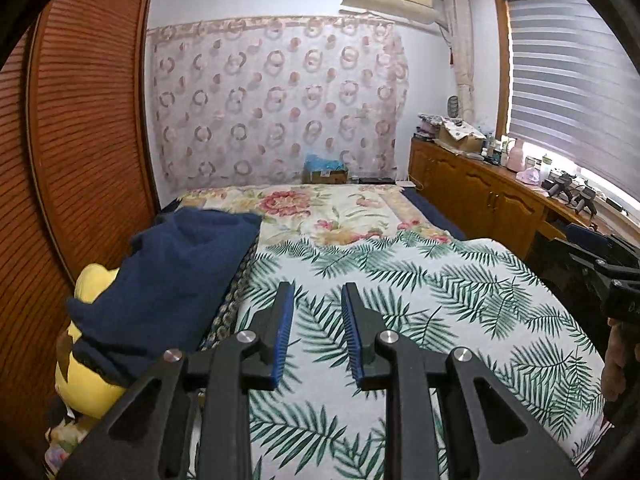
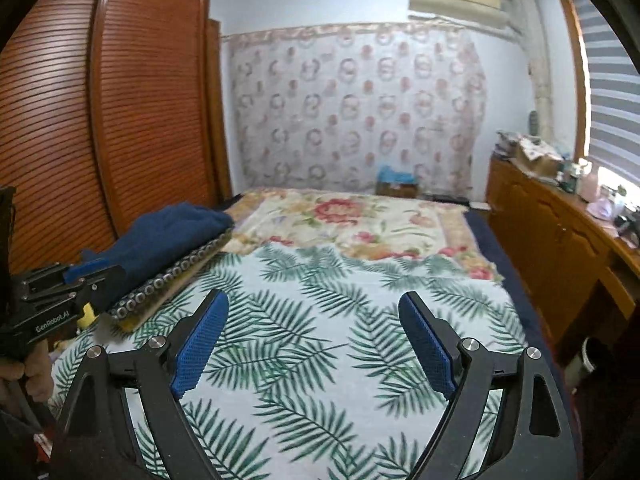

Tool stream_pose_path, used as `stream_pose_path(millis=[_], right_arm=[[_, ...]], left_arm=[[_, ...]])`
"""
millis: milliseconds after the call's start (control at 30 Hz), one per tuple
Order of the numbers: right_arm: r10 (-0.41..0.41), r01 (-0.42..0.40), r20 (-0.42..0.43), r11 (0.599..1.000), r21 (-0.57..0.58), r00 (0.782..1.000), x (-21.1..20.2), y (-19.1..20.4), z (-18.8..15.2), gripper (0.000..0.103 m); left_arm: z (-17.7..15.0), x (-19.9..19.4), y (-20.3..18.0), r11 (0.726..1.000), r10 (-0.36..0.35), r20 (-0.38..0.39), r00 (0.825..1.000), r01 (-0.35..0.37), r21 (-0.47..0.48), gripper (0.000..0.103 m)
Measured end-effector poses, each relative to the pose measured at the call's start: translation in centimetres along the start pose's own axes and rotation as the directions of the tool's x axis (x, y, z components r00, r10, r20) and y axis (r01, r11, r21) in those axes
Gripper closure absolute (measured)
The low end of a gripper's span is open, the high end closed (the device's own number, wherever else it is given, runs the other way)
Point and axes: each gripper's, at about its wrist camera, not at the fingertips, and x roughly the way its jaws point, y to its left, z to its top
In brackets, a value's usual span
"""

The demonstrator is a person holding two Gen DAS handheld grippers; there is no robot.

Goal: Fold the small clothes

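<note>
Currently both grippers empty; left gripper [image 1: 318, 294] jaws narrowly parted, right gripper [image 2: 314, 304] spread wide; risk: navy cloth [image 1: 176, 276] at frame left snagging unevenly, slipping off pile.

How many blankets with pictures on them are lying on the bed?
2. The palm-leaf blanket covers the near part of the bed, under both hand-held grippers. The flowered blanket lies beyond it, toward the curtained wall. More could be hidden under the dark blue cloth.

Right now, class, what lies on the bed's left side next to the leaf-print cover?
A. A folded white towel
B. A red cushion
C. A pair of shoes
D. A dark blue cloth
D: a dark blue cloth lies heaped at the left edge of the leaf-print cover.
</note>
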Motion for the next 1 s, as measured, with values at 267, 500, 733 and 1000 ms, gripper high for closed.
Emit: stream_pose_path(millis=[267,500,733,1000], right_arm=[[-0.072,0.07,0.05,0.997,0.039,0.996,-2.1,-1.6,0.4,0.014],[-0.097,0.092,0.076,0.994,0.061,0.992,-3.2,-2.3,0.6,0.014],[-0.098,0.094,0.078,0.994,0.064,0.992,-3.2,-2.4,0.5,0.014],[-0.099,0.094,0.078,0.993,0.064,0.992,-3.2,-2.4,0.5,0.014]], left_arm=[[1.7,-1.2,-1.6,1.0,-0.02,0.039,0.999,0.02,0.016,0.079],[2.2,-2.1,-2.0,1.0,-0.029,0.056,0.998,0.028,0.014,0.079],[2.1,-2.1,-2.1,1.0,-0.025,0.056,0.998,0.024,0.013,0.079],[2.1,-2.3,-1.9,1.0,-0.022,0.059,0.998,0.021,0.011,0.079]])
